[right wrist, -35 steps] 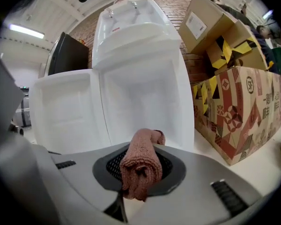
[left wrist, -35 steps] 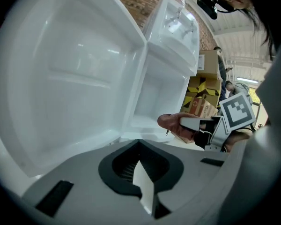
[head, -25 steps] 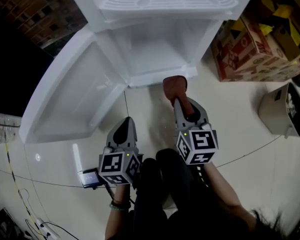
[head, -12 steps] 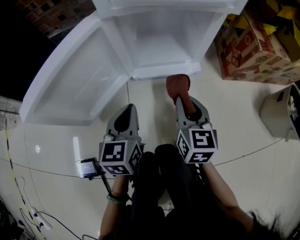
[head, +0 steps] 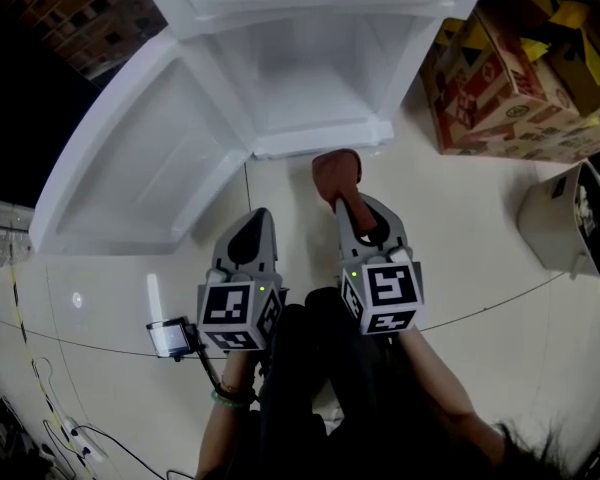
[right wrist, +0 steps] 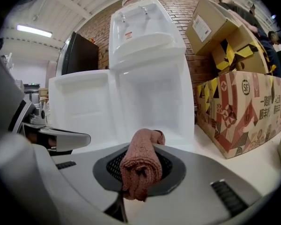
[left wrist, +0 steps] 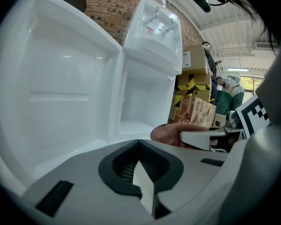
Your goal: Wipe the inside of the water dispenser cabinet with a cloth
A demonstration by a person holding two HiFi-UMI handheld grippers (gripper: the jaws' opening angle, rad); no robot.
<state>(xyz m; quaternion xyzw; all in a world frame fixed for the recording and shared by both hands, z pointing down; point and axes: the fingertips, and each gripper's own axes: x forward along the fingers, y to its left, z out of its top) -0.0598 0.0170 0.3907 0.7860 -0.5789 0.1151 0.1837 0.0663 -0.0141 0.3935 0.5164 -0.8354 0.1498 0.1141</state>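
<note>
A white water dispenser stands ahead with its lower cabinet (head: pixel 305 78) (right wrist: pixel 152 102) (left wrist: pixel 140 107) open and its door (head: pixel 140 168) (left wrist: pixel 51 78) swung to the left. A folded reddish-brown cloth (head: pixel 336 176) (right wrist: pixel 141 163) (left wrist: pixel 171 134) is clamped in my right gripper (head: pixel 345 208) (right wrist: pixel 139 184), which hangs just short of the cabinet's front sill. My left gripper (head: pixel 248 240) (left wrist: pixel 143 184) is shut with nothing in it, lower and to the left of the right one, over the floor near the door.
Printed cardboard boxes (head: pixel 510 78) (right wrist: pixel 239 111) are stacked right of the dispenser. A beige bin (head: pixel 570 218) stands on the tiled floor at the right. Cables (head: pixel 40 408) run across the floor at lower left. A small device (head: pixel 170 336) hangs by my left hand.
The right gripper with the cloth has shifted slightly left and toward the cabinet. The left gripper has stayed nearly still.
</note>
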